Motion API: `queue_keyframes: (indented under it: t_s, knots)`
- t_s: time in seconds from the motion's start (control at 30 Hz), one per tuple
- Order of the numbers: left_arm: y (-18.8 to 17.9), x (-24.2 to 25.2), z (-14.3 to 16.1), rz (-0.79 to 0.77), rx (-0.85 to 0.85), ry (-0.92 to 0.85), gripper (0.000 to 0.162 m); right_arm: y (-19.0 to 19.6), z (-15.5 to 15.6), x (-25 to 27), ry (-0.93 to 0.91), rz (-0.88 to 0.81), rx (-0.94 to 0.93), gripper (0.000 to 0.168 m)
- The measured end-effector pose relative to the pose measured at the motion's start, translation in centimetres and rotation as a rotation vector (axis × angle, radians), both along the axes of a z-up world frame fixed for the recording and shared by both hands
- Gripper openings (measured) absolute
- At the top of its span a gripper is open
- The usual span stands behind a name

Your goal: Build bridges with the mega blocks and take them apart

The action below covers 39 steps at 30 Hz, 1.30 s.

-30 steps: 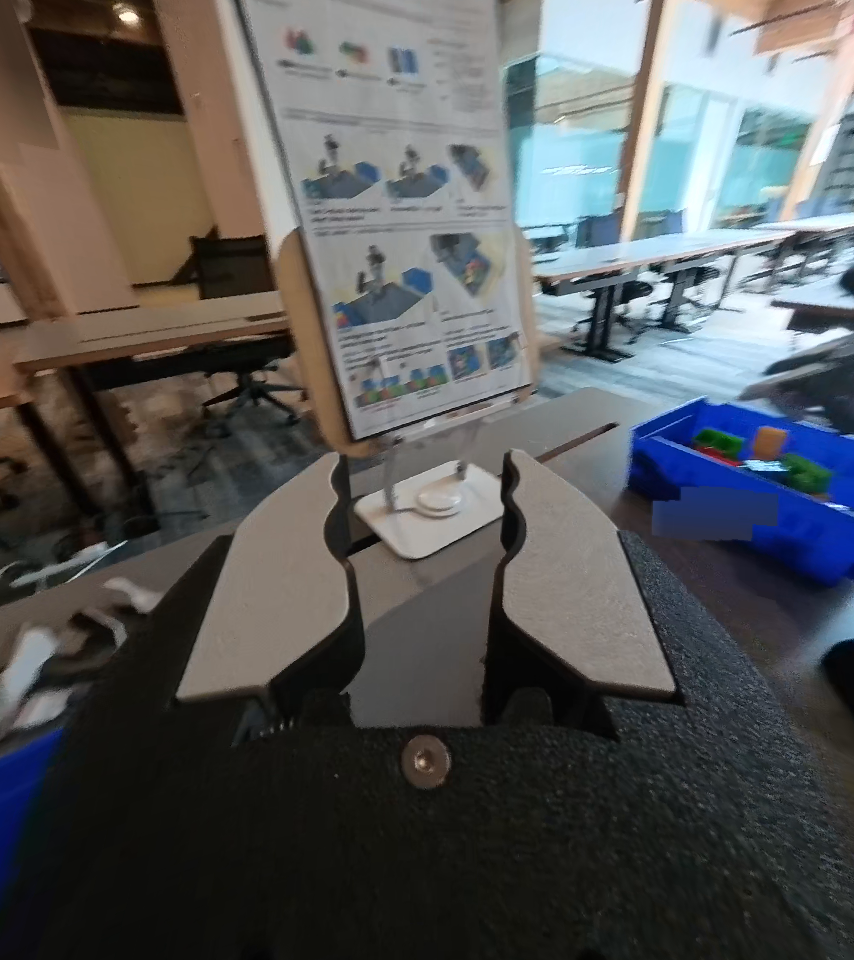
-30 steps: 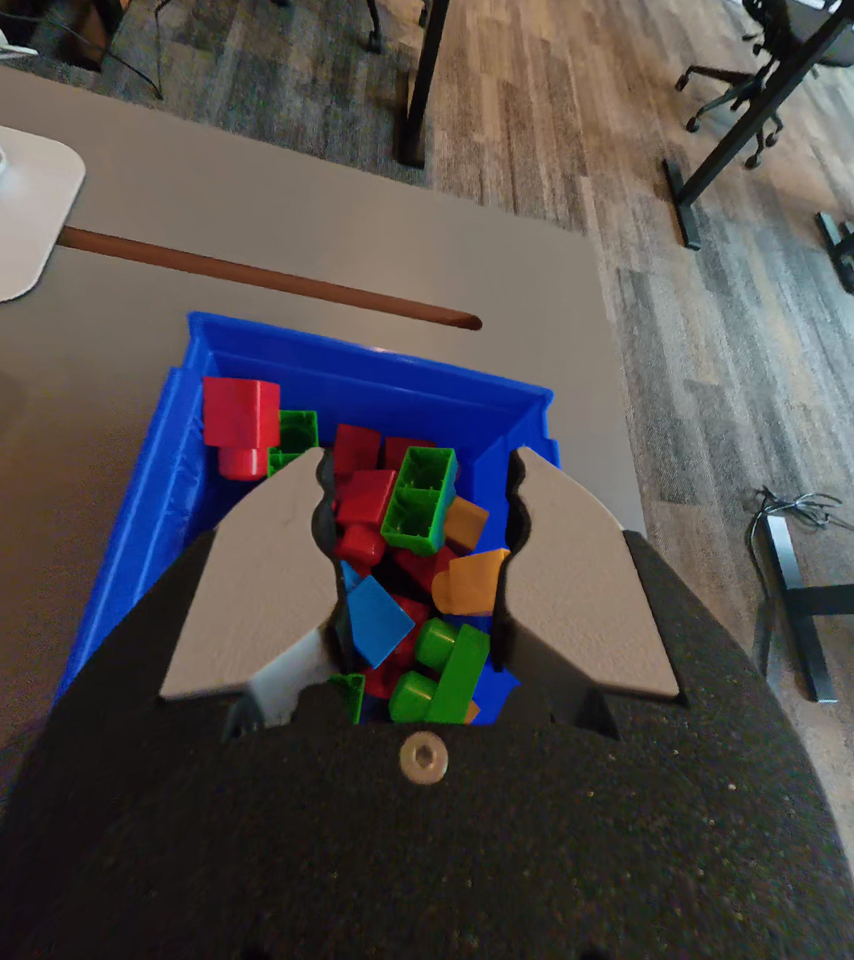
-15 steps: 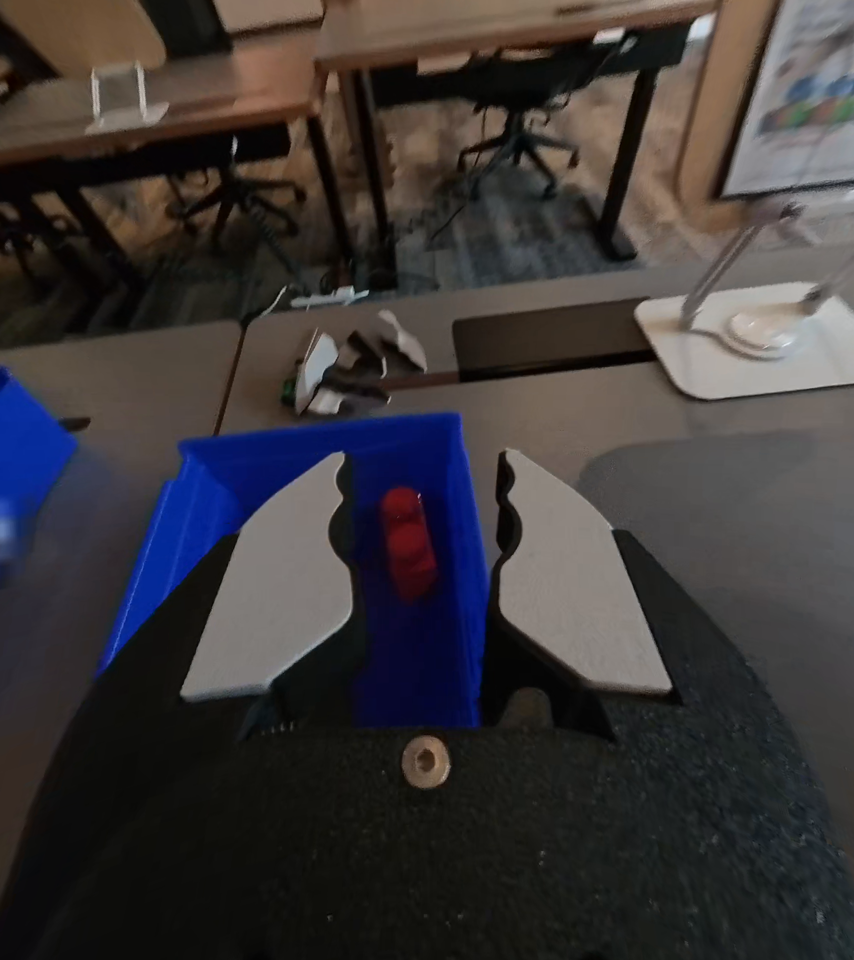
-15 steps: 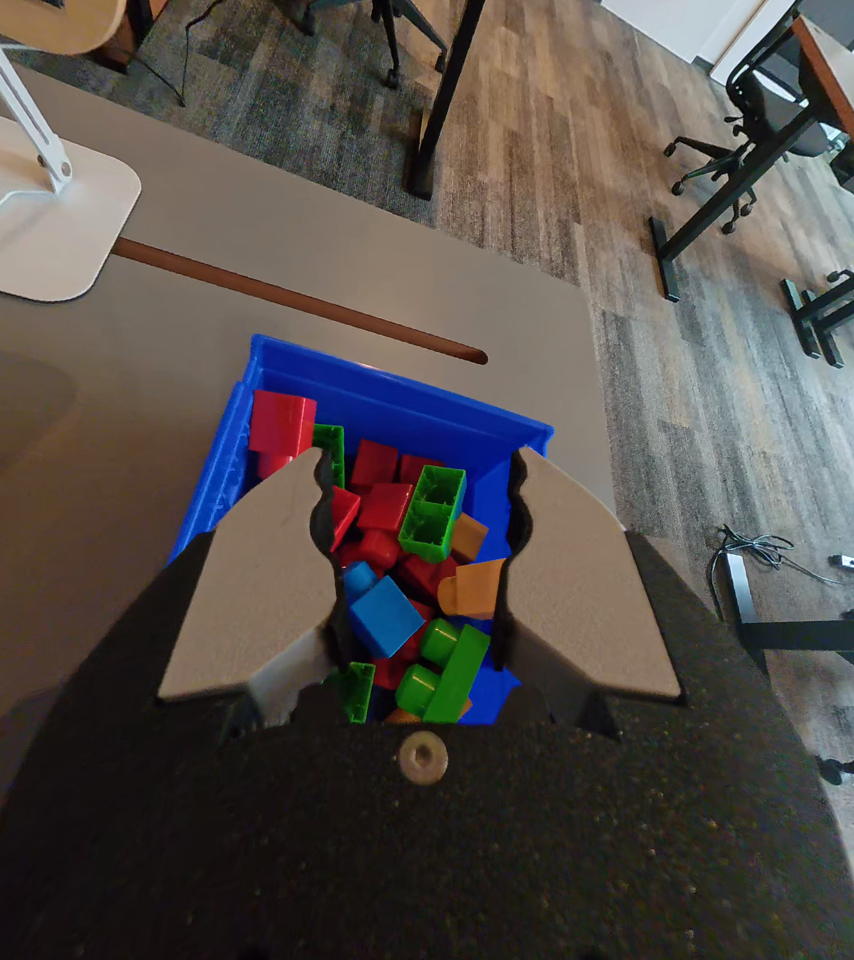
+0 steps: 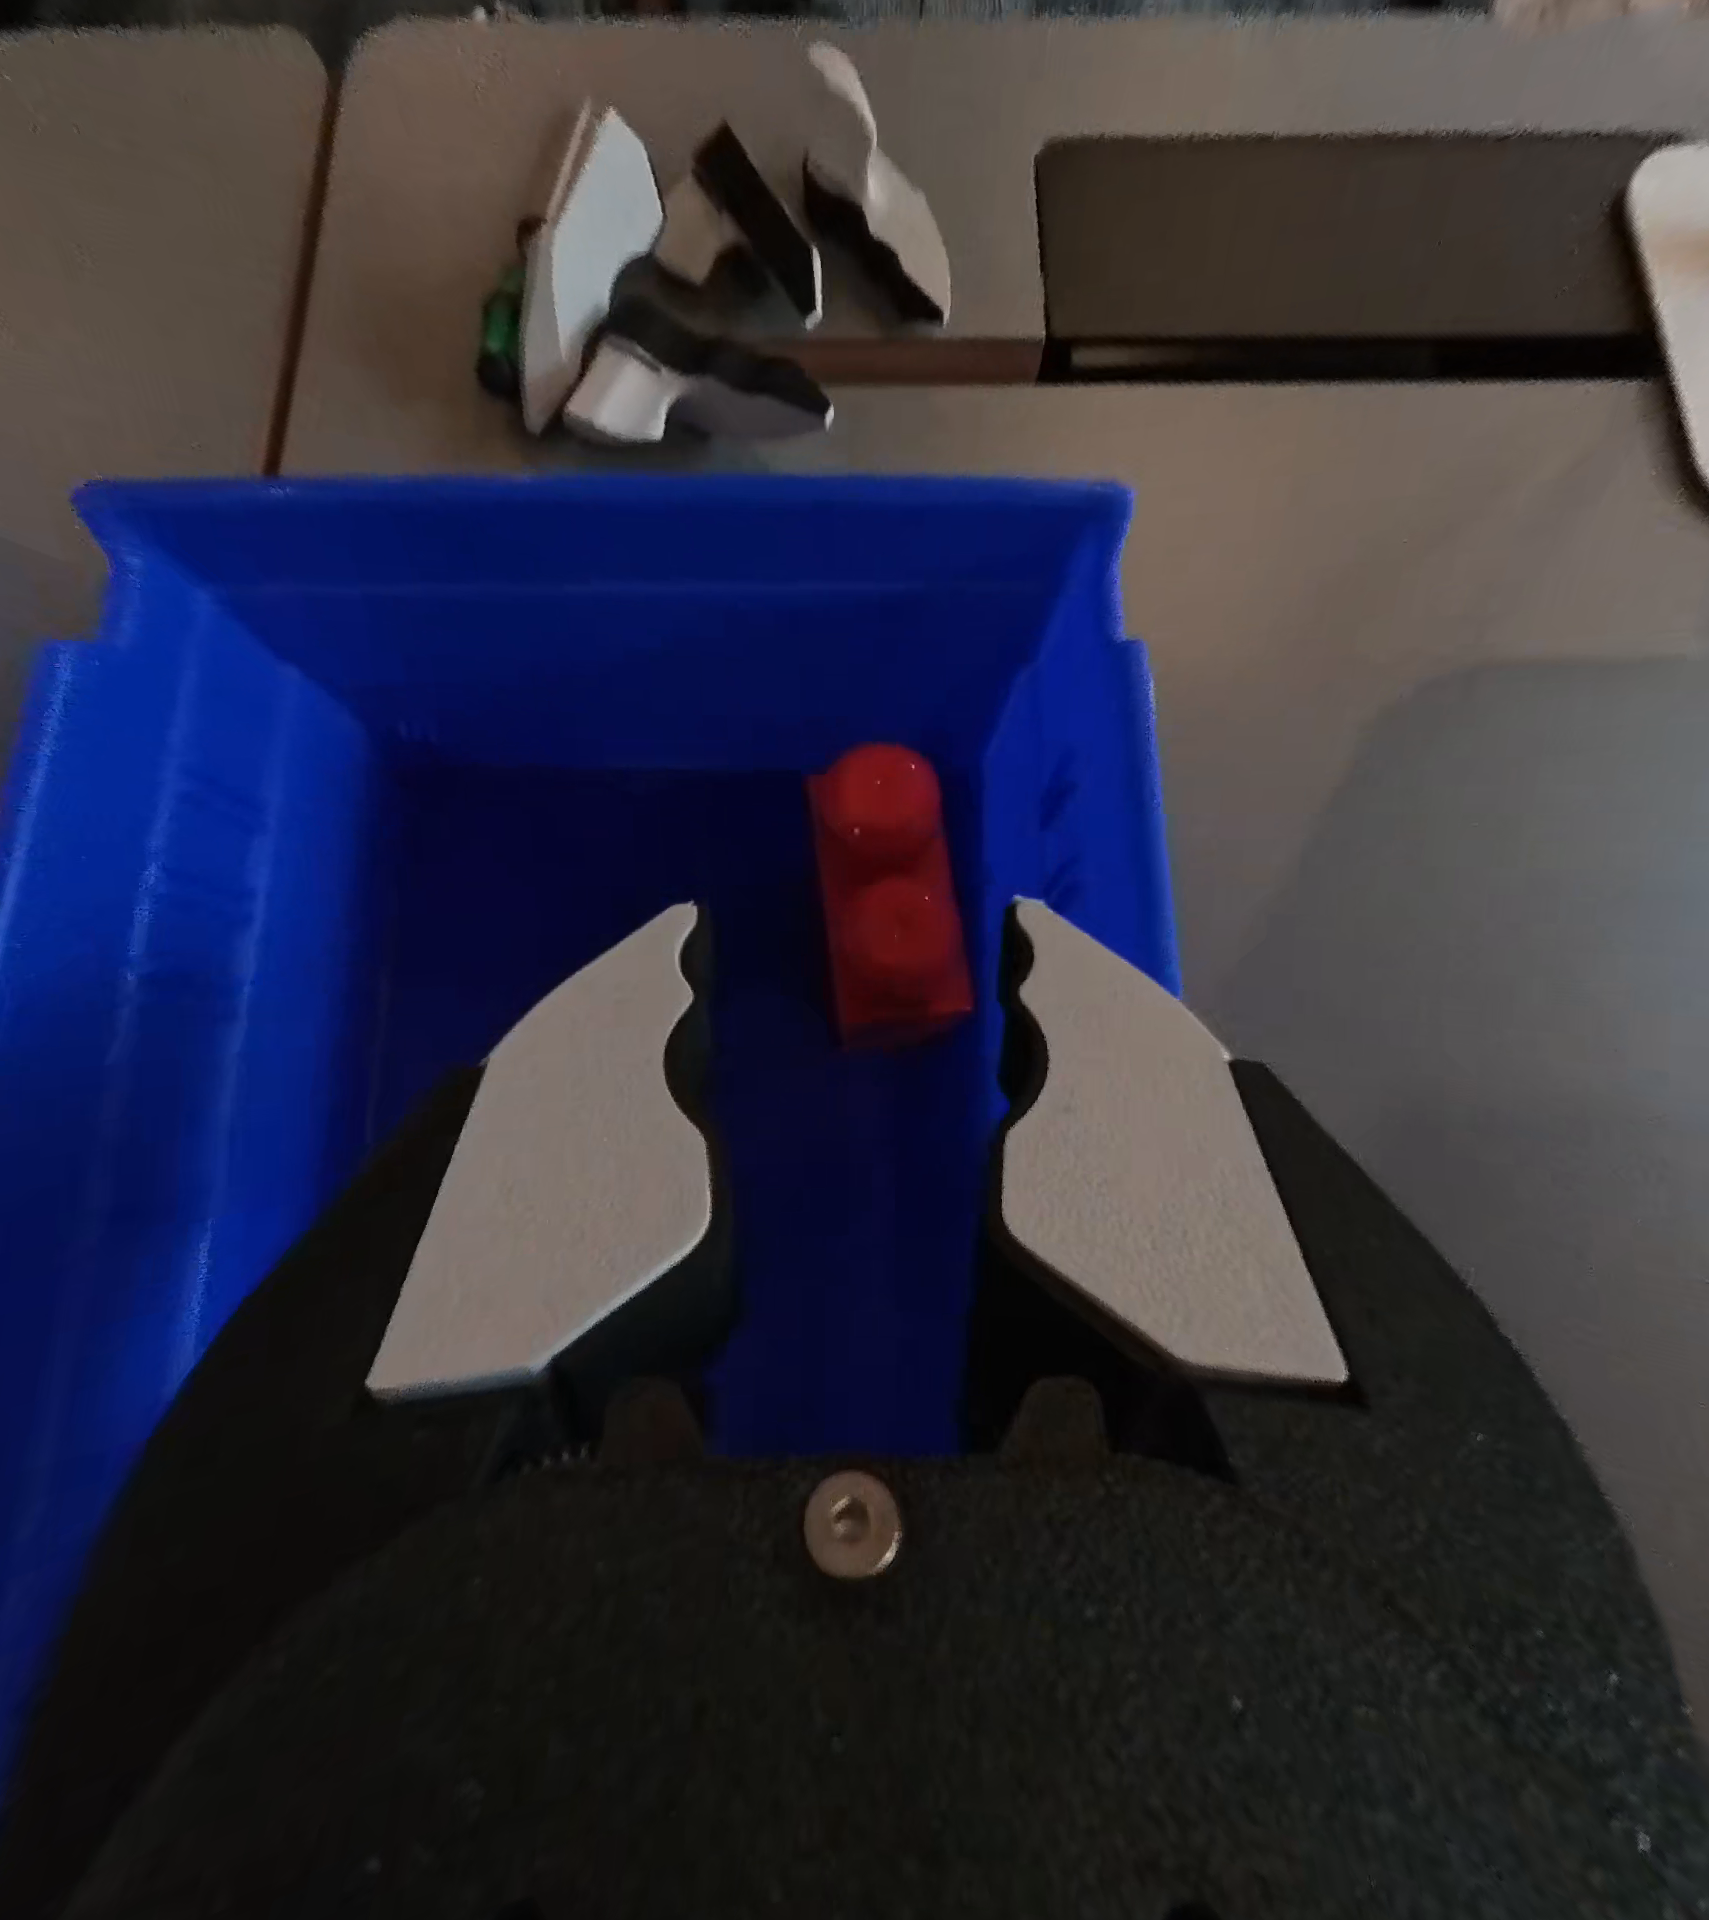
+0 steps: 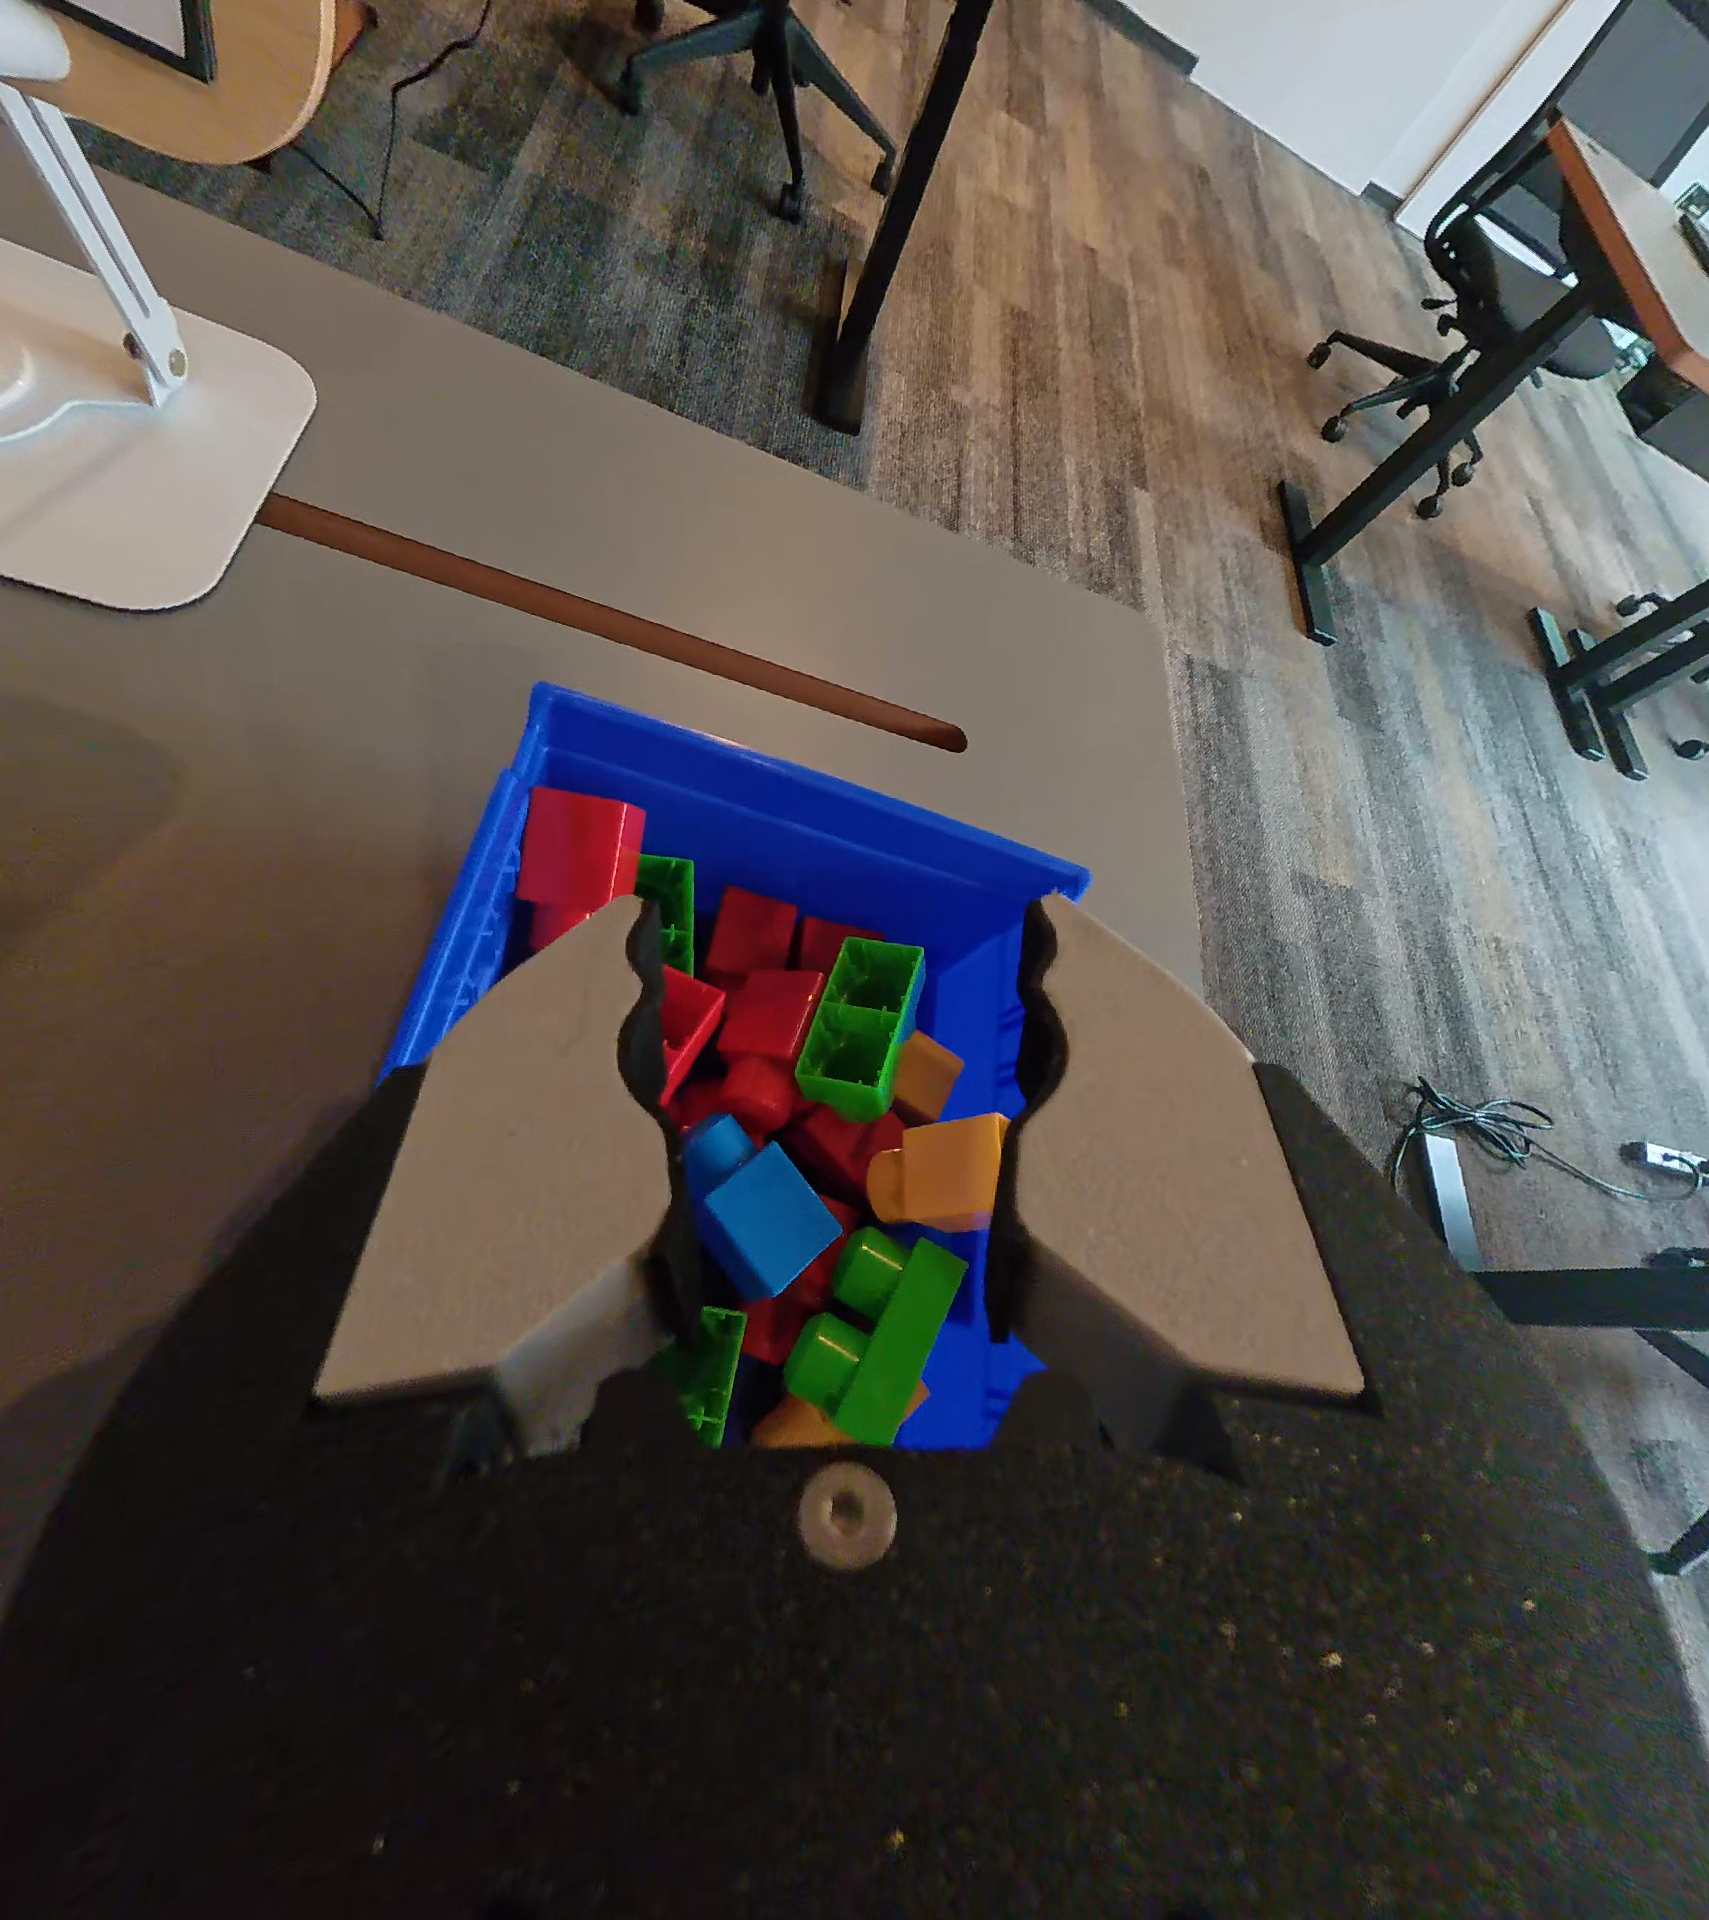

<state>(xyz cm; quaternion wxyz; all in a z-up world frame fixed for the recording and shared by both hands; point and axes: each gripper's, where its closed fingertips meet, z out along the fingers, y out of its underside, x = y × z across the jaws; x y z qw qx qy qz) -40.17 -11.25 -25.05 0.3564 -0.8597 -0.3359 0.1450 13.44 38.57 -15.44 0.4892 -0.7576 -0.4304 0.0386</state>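
1. The left gripper (image 5: 850, 914) hangs over a blue bin (image 5: 206, 935) with its jaws apart and nothing between them. This bin holds only one red block (image 5: 889, 904), a two-stud piece that lies near the right wall.

2. The block is just ahead of the fingertips, at about 1 o'clock from the middle of the gap, closer to the right finger (image 5: 1141, 1164) than to the left one. Its long axis runs nearly from 12 to 6 o'clock, so almost along the fingers. The jaws, which close from 9 to 3 o'clock, would therefore meet its two long sides.

3. I judge that the next move needs a small shift toward 1 o'clock and then a descent. The narrow space between block and bin wall could hinder the right finger.

4. The right gripper (image 6: 834, 914) is also spread and empty. It hovers over a second blue bin (image 6: 808, 800), which is full of mixed blocks (image 6: 808, 1101) in red, green, blue and orange.

5. Both bins stand on a grey table (image 6: 621, 540). No bridge is visible on it, so building seems not yet begun.
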Motion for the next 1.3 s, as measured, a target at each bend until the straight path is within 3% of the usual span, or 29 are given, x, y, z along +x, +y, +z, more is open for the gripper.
queue_keyframes:
  t_s: [0.57,0.93,1.1,1.3]
  knots:
    - [1.6,-0.5,-4.9,-0.071,-0.221,-0.181,0.051,0.0,0.8,0.9,0.035,-0.015,0.018,0.065]
    - [1.5,-1.1,-6.5,-0.100,-0.340,-0.214,0.037,0.1,0.6,1.8,0.054,-0.024,0.003,0.065]
    - [0.3,-1.6,-5.4,-0.072,-0.377,-0.154,0.037,0.0,0.9,1.7,0.081,-0.015,0.004,0.064]
    - [0.8,-1.6,0.5,-0.058,-0.254,0.002,0.036,-0.8,1.4,0.2,0.089,0.045,0.015,0.063]
